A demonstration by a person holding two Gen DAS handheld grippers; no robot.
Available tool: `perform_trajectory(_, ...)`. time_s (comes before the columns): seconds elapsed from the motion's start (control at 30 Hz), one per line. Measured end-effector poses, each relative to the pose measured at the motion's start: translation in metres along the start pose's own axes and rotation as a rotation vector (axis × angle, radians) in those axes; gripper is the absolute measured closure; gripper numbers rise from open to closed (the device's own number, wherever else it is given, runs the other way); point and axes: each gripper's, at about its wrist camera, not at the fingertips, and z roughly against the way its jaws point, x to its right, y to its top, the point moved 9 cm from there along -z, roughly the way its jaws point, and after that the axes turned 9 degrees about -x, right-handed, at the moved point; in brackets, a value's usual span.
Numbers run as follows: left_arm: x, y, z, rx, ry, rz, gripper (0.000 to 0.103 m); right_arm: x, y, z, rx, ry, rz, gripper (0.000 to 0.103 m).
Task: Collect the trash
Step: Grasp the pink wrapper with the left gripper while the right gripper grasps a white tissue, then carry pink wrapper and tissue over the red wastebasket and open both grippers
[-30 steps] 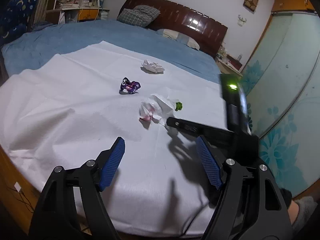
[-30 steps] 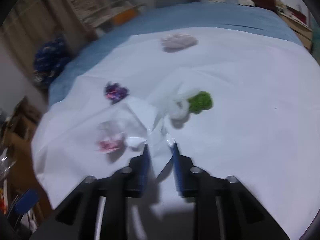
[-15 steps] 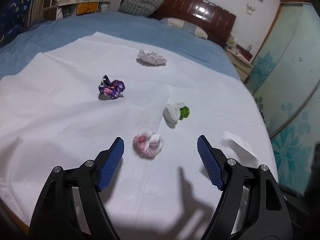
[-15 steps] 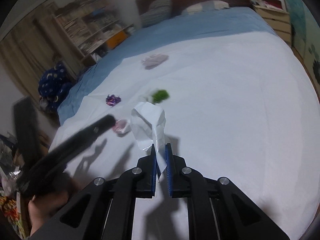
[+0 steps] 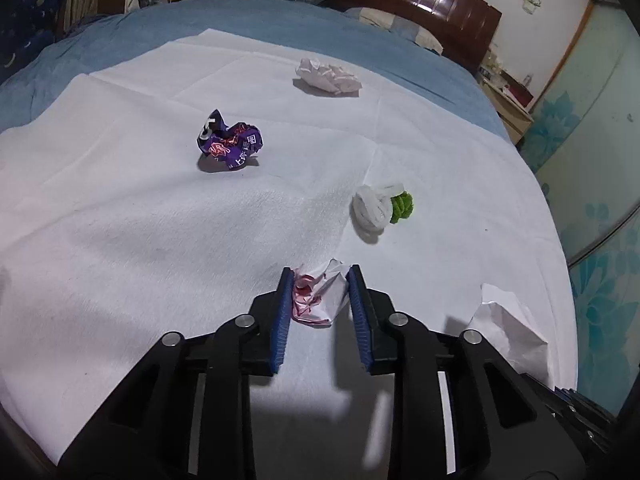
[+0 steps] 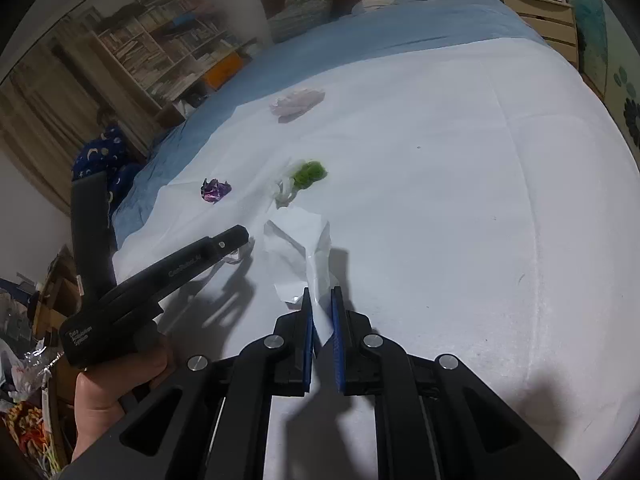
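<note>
**Both grippers on trash over the white sheet**

While the right gripper (image 6: 321,300) pinches a white bag (image 6: 304,240) at lower centre, the left gripper (image 5: 320,280) has just been closing, its blue pads now pressed on a pink-and-white paper wad (image 5: 318,298). A purple wrapper (image 5: 230,146) lies upper left on the sheet (image 5: 120,220), a white-and-green scrap (image 5: 380,210) right of centre, a pale wad (image 5: 328,76) near the top.

clear: white sheet (image 5: 120,240) left | blocked: purple wrapper (image 5: 229,146), possibly white-green wad (image 5: 380,210)
</note>
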Motion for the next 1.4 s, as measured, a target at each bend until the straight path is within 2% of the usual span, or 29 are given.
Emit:
perform_trajectory(0.13,0.007,-0.004,0.027,0.068,-0.012,-0.013,0.081,-0.004,0.004,0.014,0.037,0.007,0.015,0.093)
perform_trajectory(0.23,0.017,-0.013,0.065,0.133,-0.028,-0.031,0.081,-0.004,0.005,0.038,0.077,0.004,0.036,0.093)
perform_trajectory(0.4,0.042,-0.048,0.14,0.23,-0.088,-0.026,0.081,0.008,-0.009,0.128,0.16,0.035,0.063,0.094)
perform_trajectory(0.5,0.078,-0.061,0.168,0.262,-0.135,-0.072,0.081,0.041,-0.03,0.198,0.212,0.009,0.085,0.094)
perform_trajectory(0.6,0.14,-0.088,0.197,0.279,-0.196,-0.169,0.081,0.098,-0.058,0.269,0.254,-0.069,0.08,0.094)
perform_trajectory(0.73,0.227,-0.126,0.211,0.26,-0.293,-0.287,0.081,0.202,-0.113,0.357,0.265,-0.219,0.004,0.094)
perform_trajectory(0.87,0.328,-0.172,0.212,0.181,-0.415,-0.423,0.081,0.304,-0.183,0.419,0.235,-0.361,-0.125,0.094)
perform_trajectory(0.93,0.376,-0.195,0.204,0.125,-0.468,-0.498,0.081,0.346,-0.216,0.433,0.192,-0.411,-0.182,0.094)
perform_trajectory(1.07,0.47,-0.258,0.157,-0.112,-0.52,-0.63,0.08,0.414,-0.295,0.433,0.083,-0.471,-0.297,0.094)
perform_trajectory(1.13,0.508,-0.301,0.128,-0.245,-0.529,-0.69,0.08,0.442,-0.335,0.421,0.019,-0.449,-0.378,0.094)
perform_trajectory(1.2,0.533,-0.342,0.102,-0.333,-0.506,-0.772,0.081,0.461,-0.371,0.404,-0.037,-0.438,-0.441,0.094)
perform_trajectory(1.33,0.547,-0.415,0.053,-0.516,-0.454,-0.853,0.081,0.476,-0.425,0.375,-0.123,-0.406,-0.507,0.094)
perform_trajectory(1.4,0.547,-0.429,0.042,-0.563,-0.423,-0.878,0.081,0.477,-0.441,0.365,-0.14,-0.393,-0.524,0.094)
